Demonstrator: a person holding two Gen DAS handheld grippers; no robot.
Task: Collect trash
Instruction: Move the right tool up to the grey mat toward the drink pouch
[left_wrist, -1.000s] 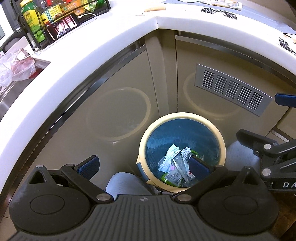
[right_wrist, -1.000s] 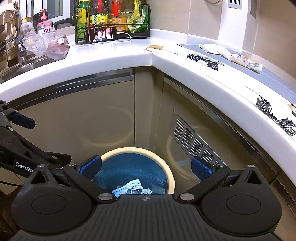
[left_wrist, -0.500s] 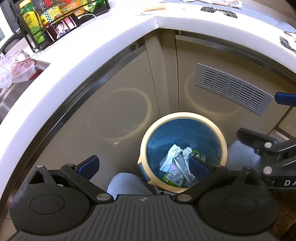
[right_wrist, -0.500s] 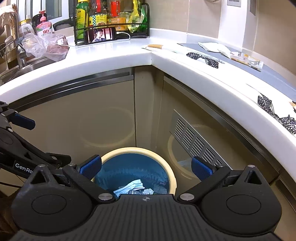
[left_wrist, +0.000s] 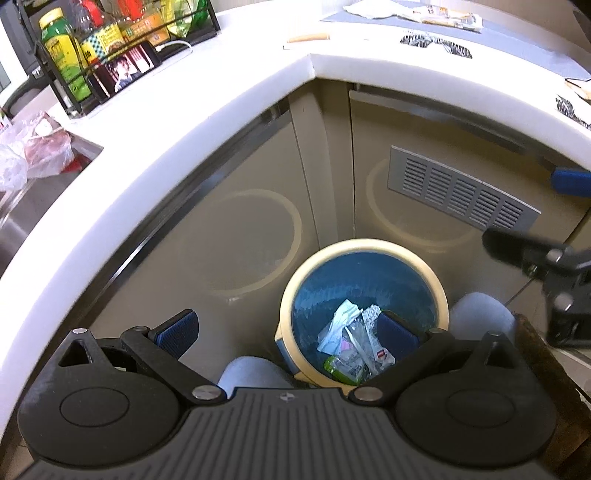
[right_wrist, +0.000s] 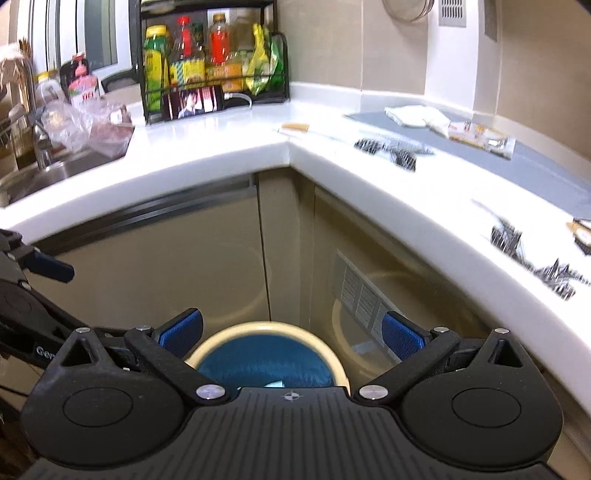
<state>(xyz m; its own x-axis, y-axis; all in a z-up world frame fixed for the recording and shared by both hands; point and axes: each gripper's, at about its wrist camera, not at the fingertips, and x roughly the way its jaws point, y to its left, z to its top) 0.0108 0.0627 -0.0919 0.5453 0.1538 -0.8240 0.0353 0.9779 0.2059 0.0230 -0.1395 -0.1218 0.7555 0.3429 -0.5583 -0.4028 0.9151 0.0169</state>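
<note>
Both pairs of fingers stand wide apart and hold nothing: the left gripper (left_wrist: 286, 330) above the trash bin (left_wrist: 428, 266), the right gripper (right_wrist: 291, 334) just beside it. Crumpled wrappers (left_wrist: 351, 341) lie in the bin, on the floor below the desk's (right_wrist: 229, 147) inner corner. More wrappers (right_wrist: 480, 134) lie on the desk's far right edge.
</note>
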